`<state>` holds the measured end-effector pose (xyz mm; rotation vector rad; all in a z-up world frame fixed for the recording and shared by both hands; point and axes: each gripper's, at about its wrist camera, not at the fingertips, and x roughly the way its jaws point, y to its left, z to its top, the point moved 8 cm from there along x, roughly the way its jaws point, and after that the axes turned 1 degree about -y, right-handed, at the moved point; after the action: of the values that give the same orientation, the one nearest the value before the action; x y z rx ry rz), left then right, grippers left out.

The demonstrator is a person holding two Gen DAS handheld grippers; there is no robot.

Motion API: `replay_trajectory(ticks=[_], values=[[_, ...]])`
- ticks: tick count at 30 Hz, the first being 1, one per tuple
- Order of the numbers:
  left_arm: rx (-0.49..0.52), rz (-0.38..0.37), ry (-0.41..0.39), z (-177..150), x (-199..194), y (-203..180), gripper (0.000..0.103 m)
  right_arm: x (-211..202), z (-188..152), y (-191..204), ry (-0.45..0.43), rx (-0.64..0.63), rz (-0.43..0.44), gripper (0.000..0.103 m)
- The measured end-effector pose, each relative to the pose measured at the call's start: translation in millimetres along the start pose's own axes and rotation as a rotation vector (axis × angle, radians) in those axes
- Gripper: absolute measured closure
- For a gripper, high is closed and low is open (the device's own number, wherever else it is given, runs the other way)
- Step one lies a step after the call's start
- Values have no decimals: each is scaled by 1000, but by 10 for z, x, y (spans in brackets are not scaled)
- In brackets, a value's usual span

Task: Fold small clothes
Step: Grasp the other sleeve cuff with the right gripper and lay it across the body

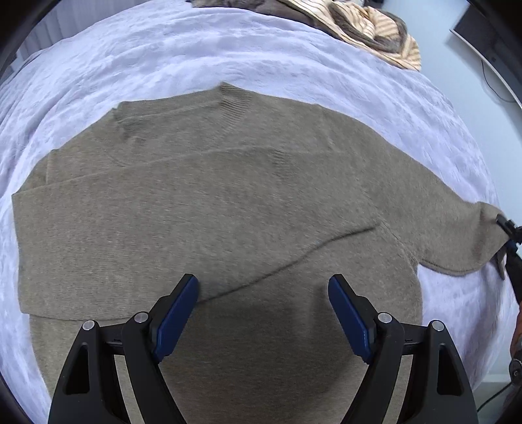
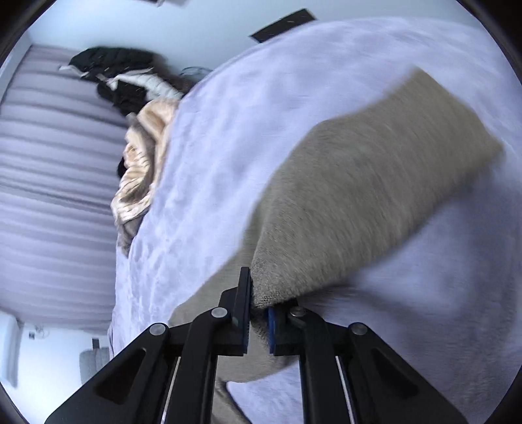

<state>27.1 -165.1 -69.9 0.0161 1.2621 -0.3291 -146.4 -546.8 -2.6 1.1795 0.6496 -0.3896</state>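
That brown sweater (image 1: pixel 208 208) lying flat on the lavender bed (image 1: pixel 163 55) is soft, floppy knit, so with your right tool (image 2: pixel 259 321) already pinching the sleeve cuff (image 2: pixel 264 287) and your left tool (image 1: pixel 262 313) spread wide above the body, grab edges or cuffs, not the middle.

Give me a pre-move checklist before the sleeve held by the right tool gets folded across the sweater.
1. Right tool shut on the sleeve cuff: ok.
2. Left tool open and holding nothing above the sweater body: ok.
3. Other sleeve already folded across the chest: ok.
4. Sweater body flat: not ok, a diagonal crease runs ahead of the left tool.
5. Striped garment at the far edge of the lilac blanket, apart from the sweater: ok.
6. Cuff grip depth: cannot tell, the view is blurred.
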Motion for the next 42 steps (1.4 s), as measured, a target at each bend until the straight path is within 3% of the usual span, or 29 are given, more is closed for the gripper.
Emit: replay_trajectory(ticks=[3,7,11,16,18,20,21,23,24,25,27,30,31,33,36,38,42], values=[[-48,14,-24,41,-60,237,20,195,-150,613,39,-161,64,95],[-125,50,-59,63,-171,676,20,526,-692,1495,137,-413,164,95],[-234,99,-91,41,-274,1203,20,921,-1699,2291,280,-723,234,95],[-344,156,-93,-124,-312,1821,20,1420,-2982,2445,466,-1000,185,95],[-366,162,-77,-233,-292,1997,20,1664,-3290,2264,552,-1024,112,92],[-370,157,-71,-325,-289,2084,20,1879,-3374,2045,596,-985,22,88],[-366,150,-74,-360,-294,2110,20,1911,-3360,1966,607,-949,18,84],[-361,137,-79,-389,-287,2159,20,1865,-3277,1943,607,-850,57,64],[-365,125,-79,-406,-283,2155,20,1810,-3199,1948,600,-799,75,43],[-372,108,-82,-412,-290,2167,20,1731,-3104,1948,576,-758,81,37],[-385,73,-93,-399,-315,2193,20,1648,-2913,1927,509,-661,70,37],[-386,37,-118,-357,-406,2227,20,1737,-2637,1853,455,-497,30,41],[-385,28,-126,-337,-439,2249,20,1798,-2580,1848,450,-461,16,63],[-389,6,-141,-323,-515,2287,20,1877,-2583,1961,442,-500,6,93],[-409,-46,-164,-334,-611,2366,20,1782,-2922,2357,443,-781,62,94],[-423,-78,-174,-328,-644,2426,20,1687,-3319,2548,463,-999,84,94],[-465,-108,-182,-339,-687,2530,20,1618,-4129,2549,536,-1343,68,94]])
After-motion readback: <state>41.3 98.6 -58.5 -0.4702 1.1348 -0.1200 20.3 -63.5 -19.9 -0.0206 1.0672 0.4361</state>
